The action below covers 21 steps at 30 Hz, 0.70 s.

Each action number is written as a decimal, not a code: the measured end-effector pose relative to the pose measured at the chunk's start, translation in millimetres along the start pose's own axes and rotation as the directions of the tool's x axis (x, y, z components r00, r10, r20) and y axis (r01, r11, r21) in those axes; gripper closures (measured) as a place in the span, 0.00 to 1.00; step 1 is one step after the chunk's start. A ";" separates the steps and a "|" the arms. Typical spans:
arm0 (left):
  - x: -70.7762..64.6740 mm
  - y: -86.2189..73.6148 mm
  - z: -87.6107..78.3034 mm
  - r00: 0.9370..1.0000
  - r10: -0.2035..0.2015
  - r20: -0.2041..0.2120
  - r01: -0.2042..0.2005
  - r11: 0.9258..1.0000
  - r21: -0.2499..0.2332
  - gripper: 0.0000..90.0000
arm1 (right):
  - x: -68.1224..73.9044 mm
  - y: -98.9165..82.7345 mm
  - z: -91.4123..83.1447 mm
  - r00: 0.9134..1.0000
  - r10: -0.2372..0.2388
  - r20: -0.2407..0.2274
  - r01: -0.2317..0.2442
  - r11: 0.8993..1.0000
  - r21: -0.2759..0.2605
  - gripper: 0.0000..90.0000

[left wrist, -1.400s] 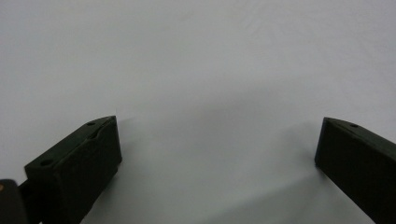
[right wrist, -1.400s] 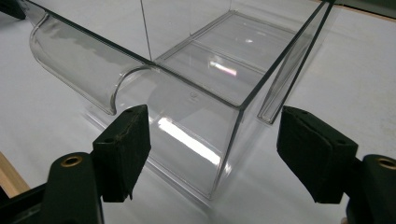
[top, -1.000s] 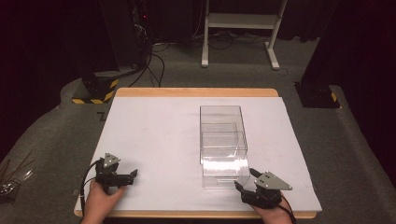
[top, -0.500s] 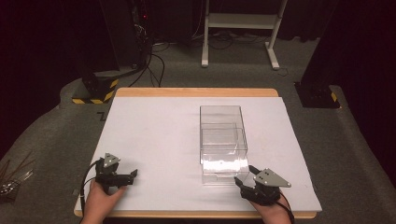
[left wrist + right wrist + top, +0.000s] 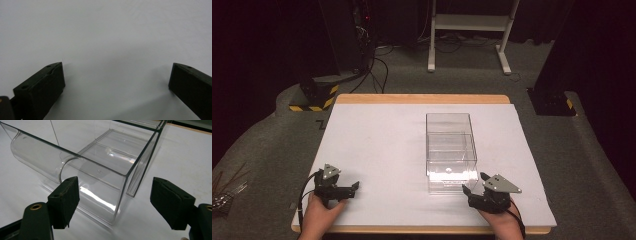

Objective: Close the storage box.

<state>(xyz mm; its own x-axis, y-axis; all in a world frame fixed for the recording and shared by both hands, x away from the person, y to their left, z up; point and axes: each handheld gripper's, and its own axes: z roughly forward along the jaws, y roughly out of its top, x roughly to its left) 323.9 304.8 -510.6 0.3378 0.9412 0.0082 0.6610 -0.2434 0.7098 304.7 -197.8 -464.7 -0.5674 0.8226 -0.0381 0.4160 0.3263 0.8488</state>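
Clear plastic box (image 5: 451, 152) — open-topped, one rounded end — sits right of centre on the white table (image 5: 377, 145); right gripper (image 5: 475, 188) low at its near corner, jaws just opened wide, nothing gripped — left gripper (image 5: 354, 187) wide, empty.

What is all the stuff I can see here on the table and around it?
Clear box: one, see-through plastic, right of the table's middle.
Table: one, white top with a wooden edge.
Frame: one, white, on the floor beyond the table.
Striped base: one, yellow and black, on the floor at the far left corner.
Left gripper: one, black, jaws open over bare tabletop near the left corner.
Right gripper: one, black, jaws just opened wide, the box's near corner before them, untouched.
Hands: two, at the near edge.
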 end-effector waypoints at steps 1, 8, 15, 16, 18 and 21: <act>0.0 0.0 0.0 1.000 0.000 0.000 0.000 1.000 0.000 0.01 | -0.2 0.6 0.8 1.000 0.004 0.001 -0.004 1.000 0.001 0.27; -0.1 0.0 0.0 1.000 0.000 0.000 0.000 1.000 0.000 0.01 | -4.8 5.5 6.3 1.000 0.021 0.002 -0.021 1.000 0.009 0.27; -0.1 0.0 0.0 1.000 0.000 0.000 0.000 1.000 0.000 0.01 | -8.1 9.2 13.9 1.000 0.024 0.012 -0.024 1.000 0.004 0.26; -0.1 0.0 0.0 1.000 0.000 0.000 0.000 1.000 0.000 0.01 | -9.0 10.1 15.4 1.000 0.022 0.013 -0.022 1.000 0.005 0.26; -0.1 0.0 0.0 1.000 0.000 0.000 0.000 1.000 0.000 0.01 | -10.2 11.3 17.6 1.000 0.023 0.017 -0.024 1.000 0.007 0.26; -0.1 0.0 0.0 1.000 0.000 0.000 0.000 1.000 0.000 0.01 | -12.9 13.1 21.1 0.999 0.031 0.018 -0.031 0.999 0.008 0.26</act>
<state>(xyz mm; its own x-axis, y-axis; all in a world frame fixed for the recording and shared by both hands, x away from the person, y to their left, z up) 323.8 304.8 -510.6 0.3376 0.9413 0.0087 0.6607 -0.2435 0.7100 332.5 -194.3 -464.2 -0.5415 0.8404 -0.0218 0.4390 0.3047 0.8452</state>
